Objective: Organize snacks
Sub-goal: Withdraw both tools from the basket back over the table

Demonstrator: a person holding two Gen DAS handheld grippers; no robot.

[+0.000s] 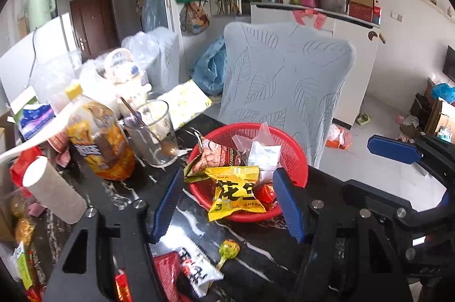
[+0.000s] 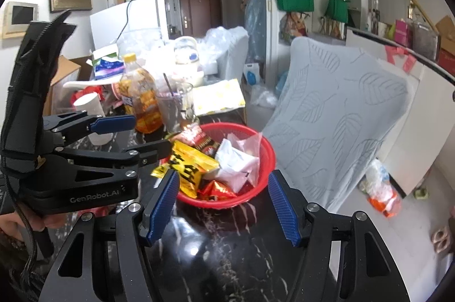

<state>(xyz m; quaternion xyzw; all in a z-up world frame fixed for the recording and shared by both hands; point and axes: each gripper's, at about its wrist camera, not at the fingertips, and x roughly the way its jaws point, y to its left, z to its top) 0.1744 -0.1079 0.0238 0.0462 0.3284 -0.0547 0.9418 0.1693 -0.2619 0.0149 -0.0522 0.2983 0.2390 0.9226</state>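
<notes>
A red mesh basket (image 1: 298, 159) (image 2: 267, 151) sits on the dark marble table and holds several snack packs. A yellow pack (image 1: 236, 193) (image 2: 190, 165) hangs over its near rim. My left gripper (image 1: 230, 202) is open, its jaws either side of the yellow pack and basket front, holding nothing. My right gripper (image 2: 224, 202) is open and empty just in front of the basket. The left gripper also shows in the right wrist view (image 2: 142, 134), open beside the basket. A green lollipop (image 1: 227, 249) and a red-white pack (image 1: 187, 270) lie on the table nearby.
A juice bottle (image 1: 99, 139), a glass with a spoon (image 1: 155, 131) and a paper roll (image 1: 52, 188) stand left of the basket. More wrappers (image 1: 22, 267) lie at the left edge. A covered chair (image 1: 284, 85) stands right behind the basket.
</notes>
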